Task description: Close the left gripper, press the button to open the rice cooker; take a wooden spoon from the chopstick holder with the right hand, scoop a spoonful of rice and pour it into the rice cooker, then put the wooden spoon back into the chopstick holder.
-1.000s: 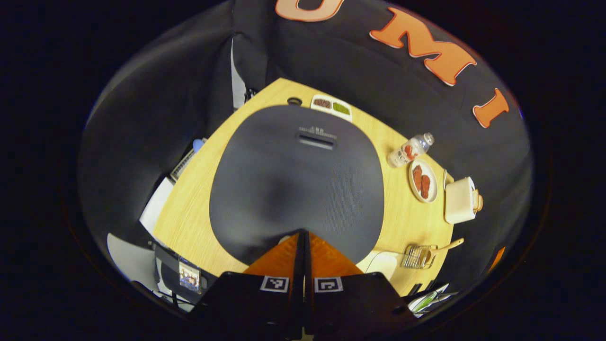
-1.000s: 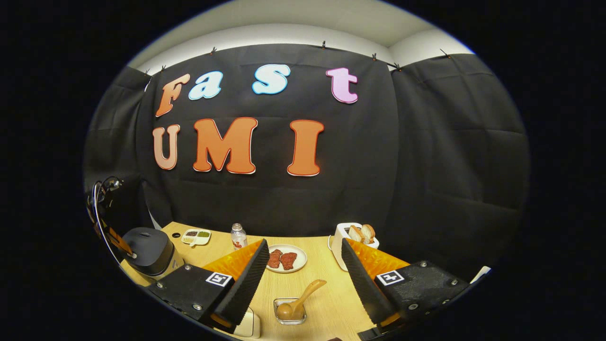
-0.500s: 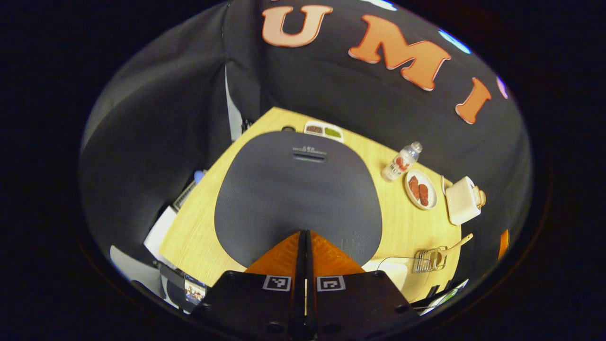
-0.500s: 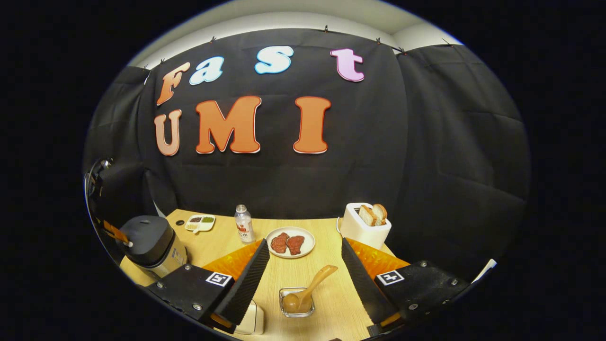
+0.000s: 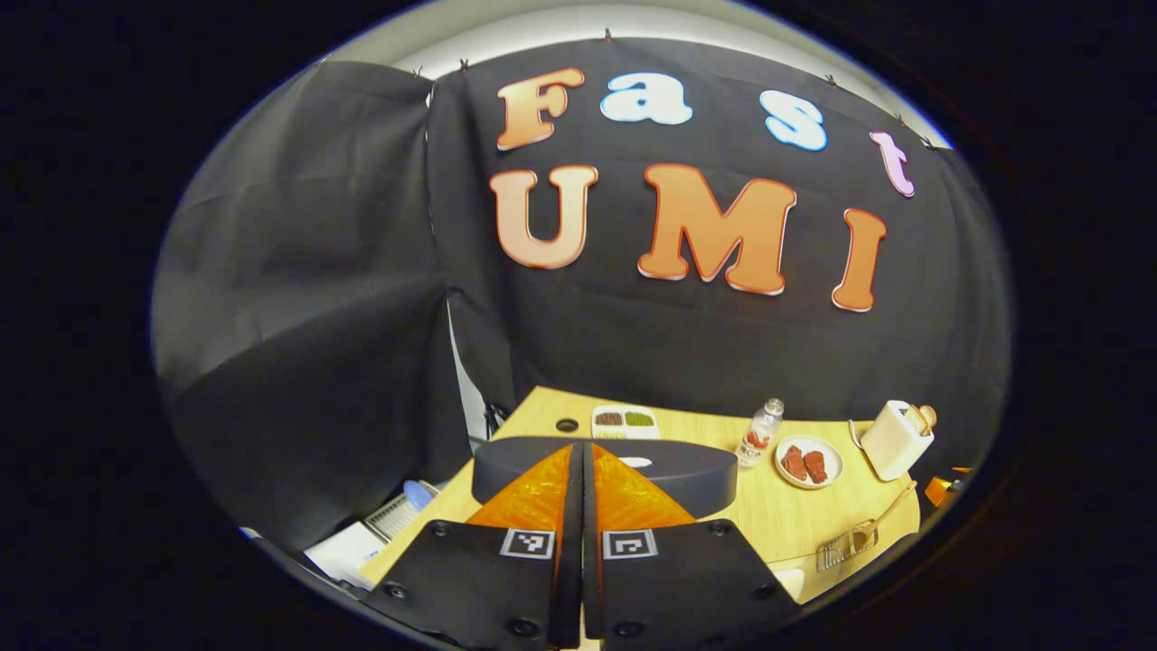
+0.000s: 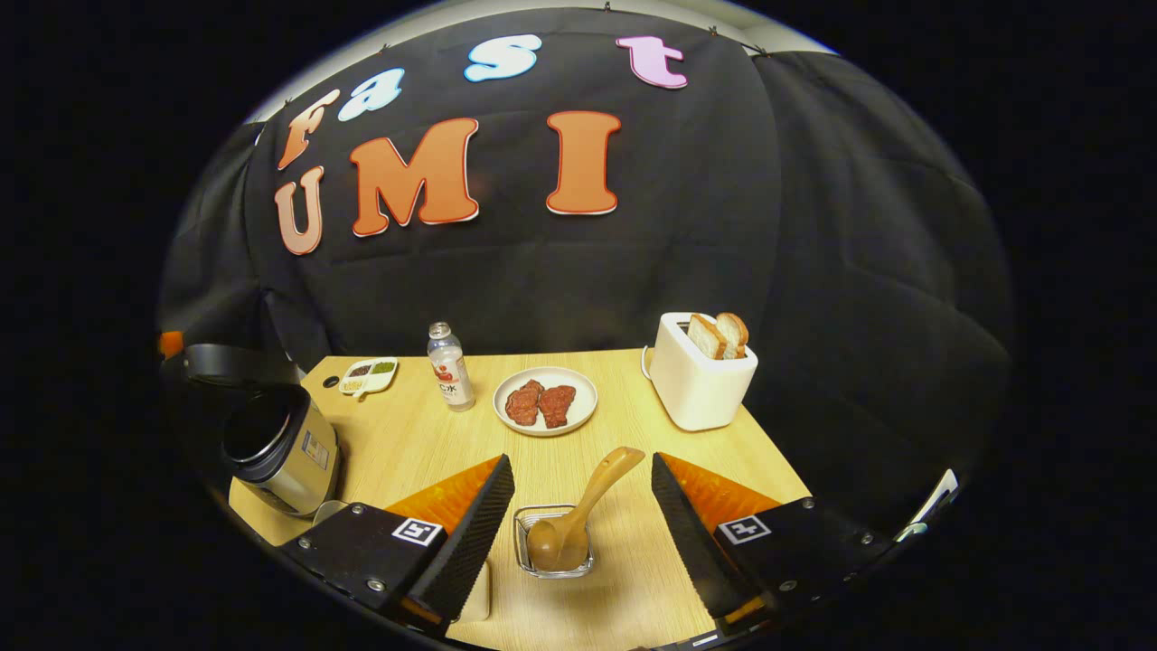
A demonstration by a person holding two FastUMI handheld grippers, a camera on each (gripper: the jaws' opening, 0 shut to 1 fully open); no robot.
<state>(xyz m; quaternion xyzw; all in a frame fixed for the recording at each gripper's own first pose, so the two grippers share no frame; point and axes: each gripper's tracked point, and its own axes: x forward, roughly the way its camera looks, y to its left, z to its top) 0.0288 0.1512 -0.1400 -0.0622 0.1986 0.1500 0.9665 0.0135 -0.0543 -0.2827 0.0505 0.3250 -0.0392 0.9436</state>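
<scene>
While the left gripper is held pressed together above the opened cooker, the right gripper is spread before the spoon.

I worked in a staged recording booth, not a real kitchen: black cloth hung clipped behind a wooden desk. Around the white toaster sat a plate of meat, a bottle and, further left, a rice cooker.
</scene>
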